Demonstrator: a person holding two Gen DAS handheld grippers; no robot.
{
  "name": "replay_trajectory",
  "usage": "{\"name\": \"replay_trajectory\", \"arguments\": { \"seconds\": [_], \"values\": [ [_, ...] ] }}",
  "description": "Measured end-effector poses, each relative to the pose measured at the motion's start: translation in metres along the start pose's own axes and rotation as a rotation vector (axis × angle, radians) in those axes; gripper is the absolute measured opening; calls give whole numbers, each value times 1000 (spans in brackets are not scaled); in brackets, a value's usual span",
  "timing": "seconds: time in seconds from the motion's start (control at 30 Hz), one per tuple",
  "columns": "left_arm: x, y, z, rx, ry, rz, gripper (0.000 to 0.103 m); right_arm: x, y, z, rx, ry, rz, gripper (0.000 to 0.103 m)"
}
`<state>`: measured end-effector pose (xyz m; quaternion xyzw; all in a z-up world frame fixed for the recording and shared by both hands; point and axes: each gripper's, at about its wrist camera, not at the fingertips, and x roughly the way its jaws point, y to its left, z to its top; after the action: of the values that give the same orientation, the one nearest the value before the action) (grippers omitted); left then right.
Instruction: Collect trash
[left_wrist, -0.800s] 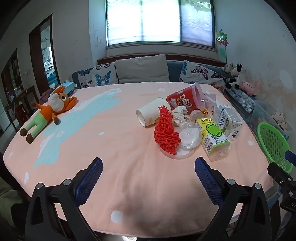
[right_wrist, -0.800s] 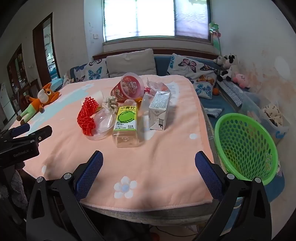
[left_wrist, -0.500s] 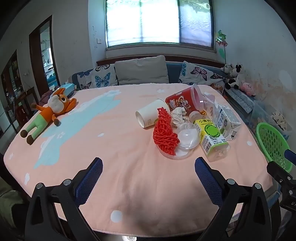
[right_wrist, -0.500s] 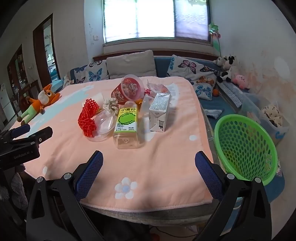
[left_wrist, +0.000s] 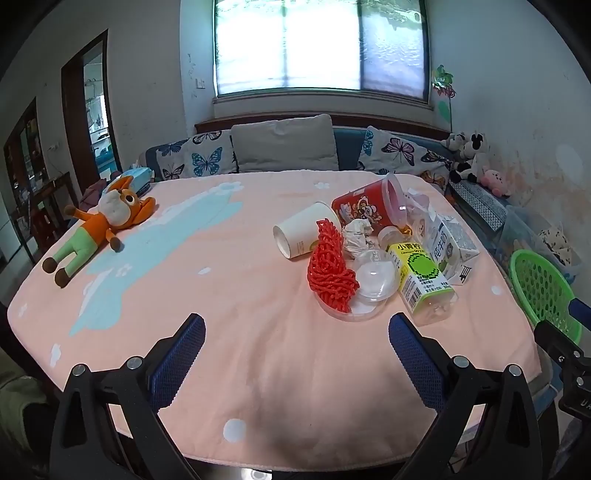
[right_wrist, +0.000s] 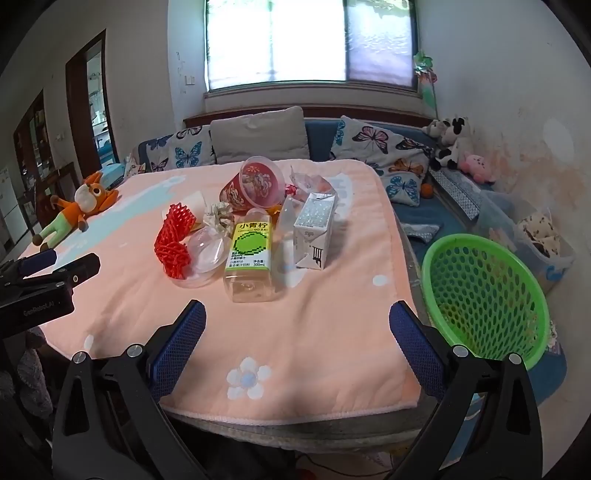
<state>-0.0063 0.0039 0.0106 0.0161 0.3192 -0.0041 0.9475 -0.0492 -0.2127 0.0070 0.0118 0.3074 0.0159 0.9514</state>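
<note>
Hovering at the near edge of the tabletop (left_wrist: 240, 295), both tilted down toward the pile, nothing picked yet.

Left hand-held gripper (left_wrist: 297, 352): jaws spread wide, empty. Trash sits ahead and to its right. Nearest to it is the clear lid (left_wrist: 373, 280) with the red net (left_wrist: 330, 273) lying on it, then the bottle (left_wrist: 421, 280) on its side just right of that. Behind: paper cup (left_wrist: 301, 234) tipped over, crumpled paper (left_wrist: 356, 236), red tub (left_wrist: 369, 208) on its side, carton (left_wrist: 450, 251) at far right.

Right hand-held gripper (right_wrist: 297, 332): also spread wide, empty. The bottle (right_wrist: 251, 254) lies just ahead of it, base toward the jaws, and the carton (right_wrist: 314, 232) stands upright just right of the bottle. Basket (right_wrist: 484, 295) is off the tabletop's edge to this gripper's right, tilted so its mouth faces the tabletop, which looks deliberate: a short drop for anything carried across.

Judgement: the pile is clustered on the basket side, so the right gripper gets the short hauls (bottle, carton), the left takes net, lid and cup. Wide jaws make sense, since the bottle and tub are bulky.

Plush toy (left_wrist: 99, 229) lies far left of the left gripper, well apart from the pile. Probably not trash, so leave it.

Risk: net and lid are stacked and touching the bottle, so a grab at one may drag the others.
</note>
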Motion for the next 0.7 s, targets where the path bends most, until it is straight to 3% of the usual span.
{"name": "replay_trajectory", "arguments": {
  "seconds": [0.7],
  "values": [
    [-6, -7, 1, 6, -21, -9, 97, -3, -2, 1, 10, -11, -11, 99]
  ]
}}
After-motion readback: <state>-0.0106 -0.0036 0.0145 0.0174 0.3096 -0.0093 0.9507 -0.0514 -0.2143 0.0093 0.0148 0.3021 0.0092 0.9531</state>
